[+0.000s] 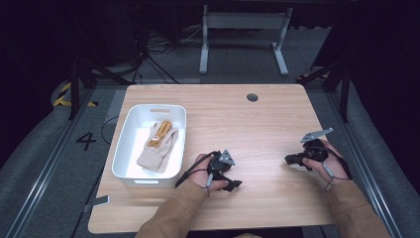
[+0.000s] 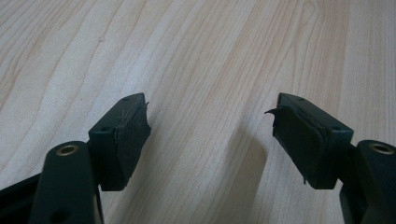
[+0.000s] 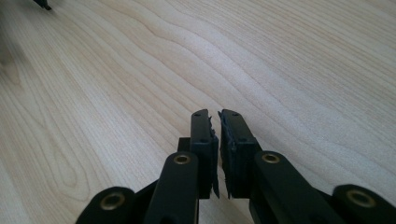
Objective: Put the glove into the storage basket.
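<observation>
Glove (image 1: 157, 145), beige knit with orange-tan patches, lies slack in the white plastic bin (image 1: 125, 148) at the left of the wooden table (image 1: 267, 129); likely light, soft and floppy, not fragile, so best pinched at a bunched fold or the cuff. Left gripper (image 1: 232, 184) sits just right of the bin near the front edge, jaws apart over bare wood, nothing between them. Right gripper (image 1: 291, 159), well apart at the right, has jaws together and empty.

The near edge of the light wooden worktop (image 1: 277, 218) is hidden behind two brown sleeves (image 1: 178, 210). The beige cloth glove (image 1: 157, 146) in the white plastic bin (image 1: 125, 144) is too small to see well.
</observation>
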Tool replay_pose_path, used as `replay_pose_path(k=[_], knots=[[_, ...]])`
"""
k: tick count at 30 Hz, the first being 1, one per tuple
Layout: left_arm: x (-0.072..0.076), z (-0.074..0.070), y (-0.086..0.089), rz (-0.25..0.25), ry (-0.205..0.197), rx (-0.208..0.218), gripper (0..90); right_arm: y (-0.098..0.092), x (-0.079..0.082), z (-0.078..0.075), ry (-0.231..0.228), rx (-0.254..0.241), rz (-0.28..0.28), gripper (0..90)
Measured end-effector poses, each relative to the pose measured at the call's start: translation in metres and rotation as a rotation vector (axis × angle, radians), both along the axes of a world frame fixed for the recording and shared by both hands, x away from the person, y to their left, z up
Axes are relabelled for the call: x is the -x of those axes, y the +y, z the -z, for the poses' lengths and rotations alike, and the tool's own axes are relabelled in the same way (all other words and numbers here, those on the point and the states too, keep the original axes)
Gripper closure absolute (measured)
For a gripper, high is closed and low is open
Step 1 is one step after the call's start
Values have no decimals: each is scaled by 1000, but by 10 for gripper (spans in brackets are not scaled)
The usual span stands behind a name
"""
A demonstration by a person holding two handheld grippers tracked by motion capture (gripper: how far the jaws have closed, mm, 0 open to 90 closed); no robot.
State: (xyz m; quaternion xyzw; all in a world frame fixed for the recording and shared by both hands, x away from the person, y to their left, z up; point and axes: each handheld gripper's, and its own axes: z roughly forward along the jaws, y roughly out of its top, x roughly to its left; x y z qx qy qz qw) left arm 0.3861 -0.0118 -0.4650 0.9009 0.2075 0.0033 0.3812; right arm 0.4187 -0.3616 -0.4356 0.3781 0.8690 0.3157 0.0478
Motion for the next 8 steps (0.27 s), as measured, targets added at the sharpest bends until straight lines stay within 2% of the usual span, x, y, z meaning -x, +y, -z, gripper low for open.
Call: replay_pose_path(k=[5,8], knots=[[1,-1,0,-3,2,-3,272,0,-1,0,2,-4,3,843],[2,-3,2,0,-6,9,272,0,-2,-1,-1,-10,6,837]])
